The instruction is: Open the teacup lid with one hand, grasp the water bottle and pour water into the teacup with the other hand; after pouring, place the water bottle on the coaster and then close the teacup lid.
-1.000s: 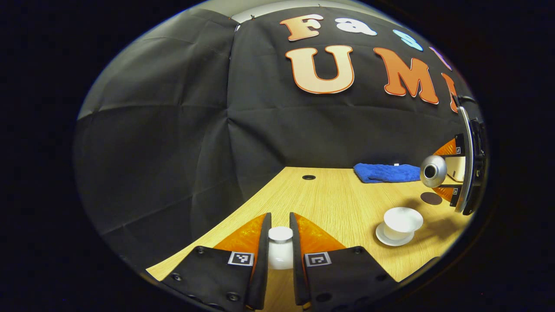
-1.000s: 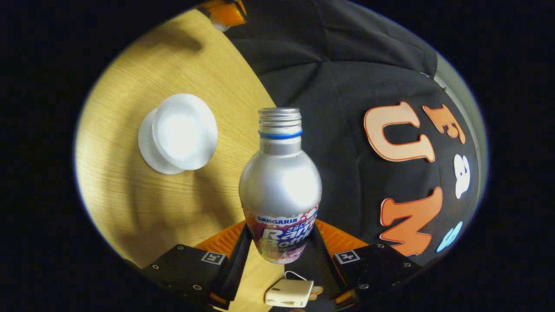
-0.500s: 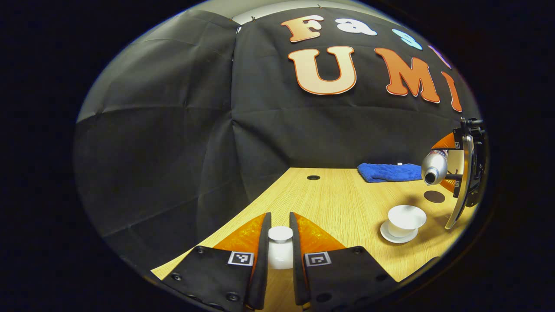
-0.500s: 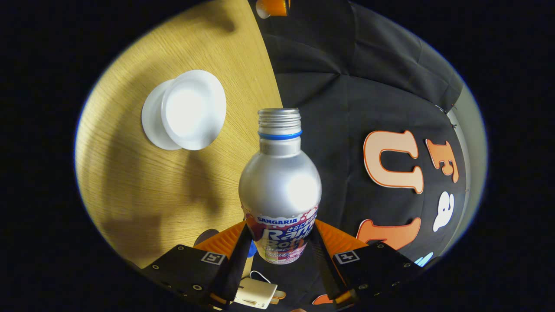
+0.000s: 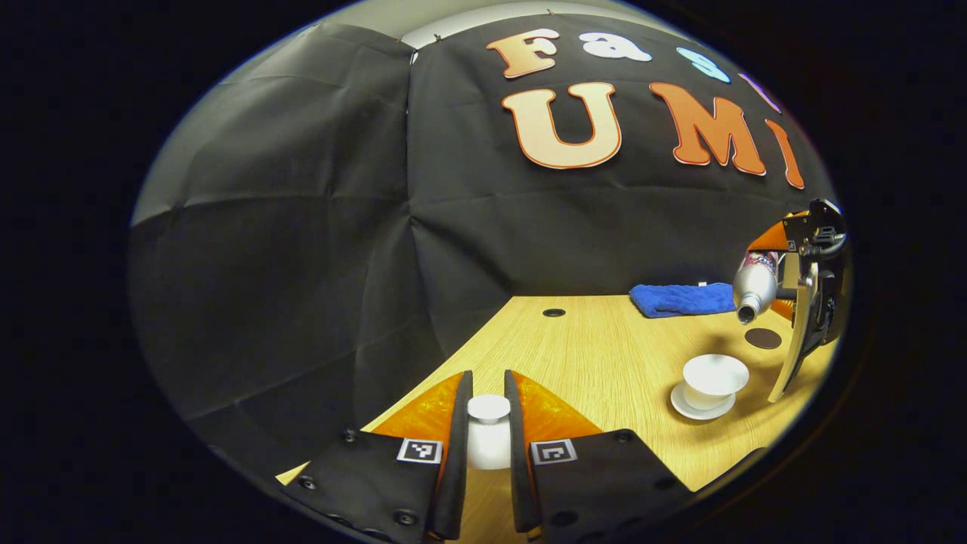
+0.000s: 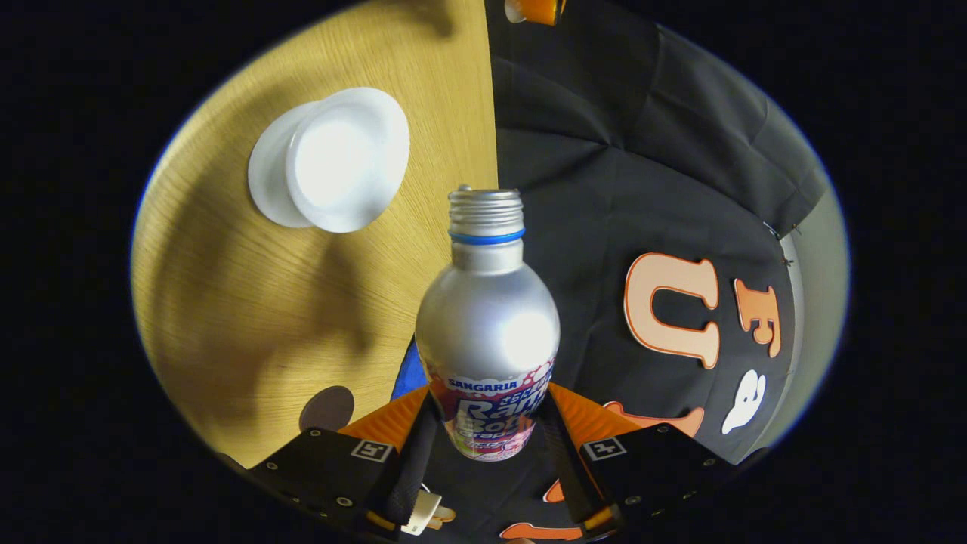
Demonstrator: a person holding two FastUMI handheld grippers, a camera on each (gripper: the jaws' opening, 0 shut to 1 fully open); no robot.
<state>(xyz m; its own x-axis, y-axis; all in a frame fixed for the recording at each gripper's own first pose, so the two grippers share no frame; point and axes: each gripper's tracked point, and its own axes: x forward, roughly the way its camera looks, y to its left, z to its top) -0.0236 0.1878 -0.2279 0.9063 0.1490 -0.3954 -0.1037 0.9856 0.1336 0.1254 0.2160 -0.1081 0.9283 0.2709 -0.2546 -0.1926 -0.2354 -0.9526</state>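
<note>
While tilted, bottle (image 6: 487,317) reads "SANGARIA".

The left hand-held gripper (image 5: 488,446) holds the white teacup lid (image 5: 488,432) between its two fingers, just above the wooden bench (image 5: 597,363). Far to the right, the open white teacup (image 5: 715,375) sits on its saucer (image 5: 684,409). The other hand-held gripper (image 5: 786,281) holds the silver water bottle (image 5: 752,281) tipped, with its mouth pointing down above the teacup. A dark round coaster (image 5: 763,338) lies near the cup. A blue cloth (image 5: 678,298) lies at the back by the wall.
</note>
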